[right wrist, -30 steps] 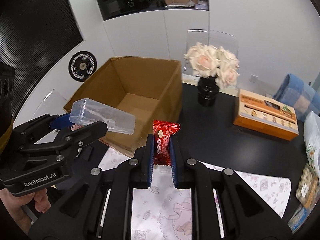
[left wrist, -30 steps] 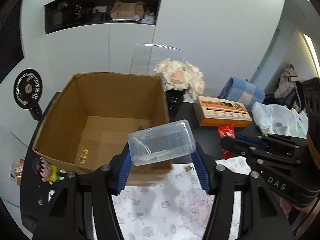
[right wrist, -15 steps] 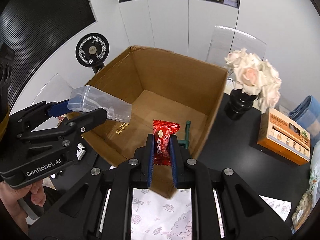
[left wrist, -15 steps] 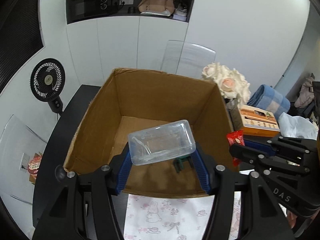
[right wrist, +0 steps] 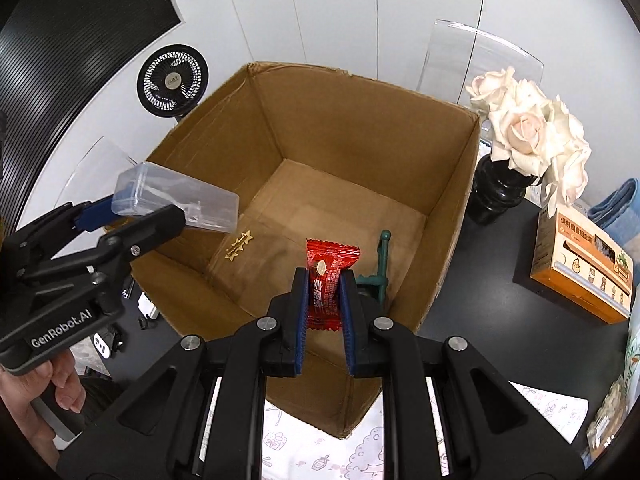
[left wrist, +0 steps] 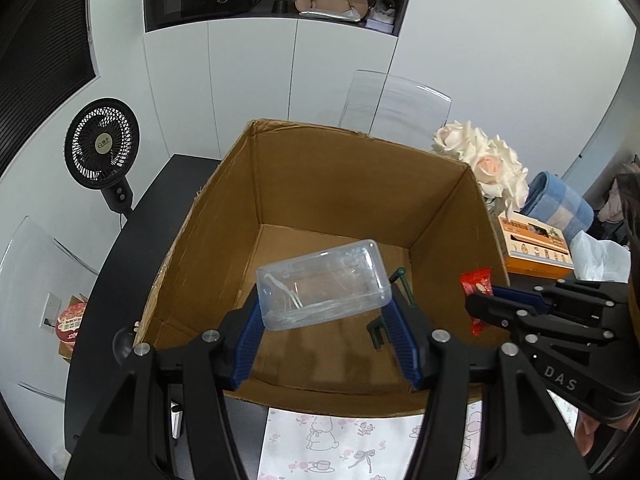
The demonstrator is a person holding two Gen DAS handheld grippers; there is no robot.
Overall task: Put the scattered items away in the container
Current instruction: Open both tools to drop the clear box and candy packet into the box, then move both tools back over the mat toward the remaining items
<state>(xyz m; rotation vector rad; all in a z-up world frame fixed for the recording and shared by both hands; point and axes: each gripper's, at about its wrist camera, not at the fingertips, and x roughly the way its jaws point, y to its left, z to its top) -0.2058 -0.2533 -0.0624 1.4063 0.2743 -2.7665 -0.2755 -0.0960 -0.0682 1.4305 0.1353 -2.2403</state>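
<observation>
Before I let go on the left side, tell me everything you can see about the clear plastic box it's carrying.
The plastic box is a clear, rectangular container with rounded corners, looking like thin rigid plastic. Thin pale items lie inside; what they are is unclear. The left gripper has its blue-padded jaws shut on the lower part of its two ends, nothing else touching it. It is tilted, one end higher, and hangs in the air over the open cardboard carton, above the floor of the carton.

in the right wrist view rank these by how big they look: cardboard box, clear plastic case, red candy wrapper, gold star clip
1. cardboard box
2. clear plastic case
3. red candy wrapper, not far behind the case; it sits nearest the camera, so true size is unsure
4. gold star clip, clearly smallest, lying on the box floor
</observation>
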